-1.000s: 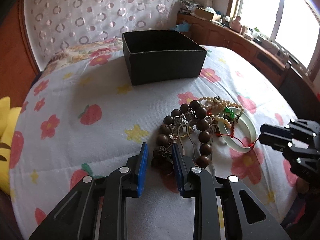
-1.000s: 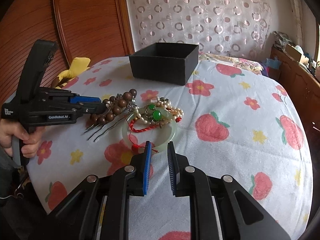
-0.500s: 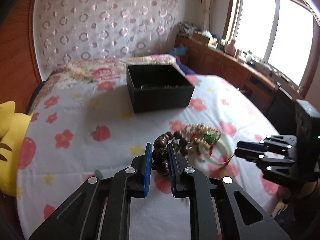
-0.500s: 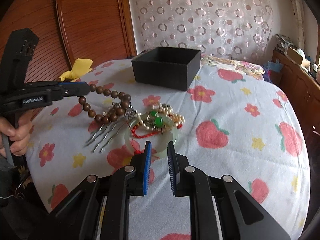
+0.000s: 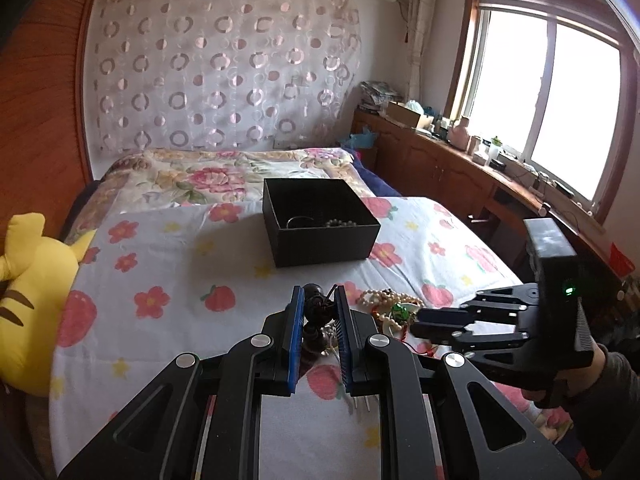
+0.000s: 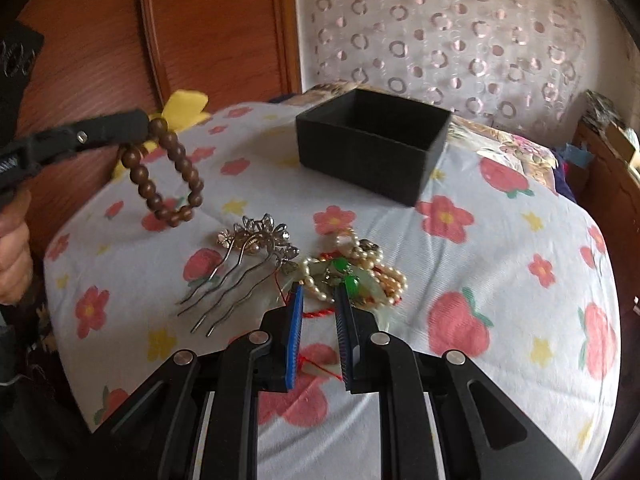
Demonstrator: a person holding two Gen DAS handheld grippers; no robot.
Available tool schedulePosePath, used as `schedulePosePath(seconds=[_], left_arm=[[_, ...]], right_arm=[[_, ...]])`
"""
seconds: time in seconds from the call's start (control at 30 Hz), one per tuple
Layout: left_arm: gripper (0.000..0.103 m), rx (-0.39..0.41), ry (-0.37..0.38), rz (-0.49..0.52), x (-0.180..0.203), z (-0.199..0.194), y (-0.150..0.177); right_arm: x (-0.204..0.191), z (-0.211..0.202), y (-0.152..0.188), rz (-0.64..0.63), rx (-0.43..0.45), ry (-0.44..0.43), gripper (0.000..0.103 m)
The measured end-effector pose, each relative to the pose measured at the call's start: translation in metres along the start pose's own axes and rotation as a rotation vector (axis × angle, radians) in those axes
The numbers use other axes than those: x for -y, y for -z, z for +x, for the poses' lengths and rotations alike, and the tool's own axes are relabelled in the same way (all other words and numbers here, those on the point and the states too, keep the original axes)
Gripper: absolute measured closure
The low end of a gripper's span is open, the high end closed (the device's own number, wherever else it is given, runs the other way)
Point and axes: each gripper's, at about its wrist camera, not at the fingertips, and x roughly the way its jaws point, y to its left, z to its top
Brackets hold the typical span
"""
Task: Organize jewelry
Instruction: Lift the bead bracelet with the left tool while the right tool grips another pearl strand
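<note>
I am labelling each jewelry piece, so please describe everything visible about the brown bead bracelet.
The brown bead bracelet is a closed loop of round, dark brown beads that look like polished wood. It hangs in the air above the flowered bedsheet, clear of the jewelry pile. The left hand-held gripper is shut on its top beads, and the loop dangles freely below. In the left wrist view only a few dark beads show between the blue pads. Nothing else touches it.
</note>
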Motion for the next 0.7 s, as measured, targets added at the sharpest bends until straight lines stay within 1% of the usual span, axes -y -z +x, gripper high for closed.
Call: schedulePosePath(seconds=[0.07,0.27,0.57,0.6,0.7], left_arm=[[0.089,-0.002,0.0,-0.005,-0.002,0.0,0.001],[0.089,-0.006,0.005,-0.013,-0.004,0.0,0.004],[0.089,-0.006,0.003,-0.014,-0.003,0.001,0.004],[0.089,-0.007,0.004,-0.014,-0.004,0.001,0.005],[0.089,-0.009,0.004,-0.015,-0.004,0.002,0.006]], right_arm=[[-0.006,0.006,-0.003,-0.043,-0.025,0.023,0.085],[-0.012,0.018,-0.009,-0.097,-0.075,0.055,0.085],[-0.016,0.027,-0.011,-0.14,-0.097,0.112,0.085],[-0.016,0.026,-0.012,-0.138,-0.09,0.109,0.098],[-0.017,0.018,-0.013,-0.132,-0.063,0.103,0.097]])
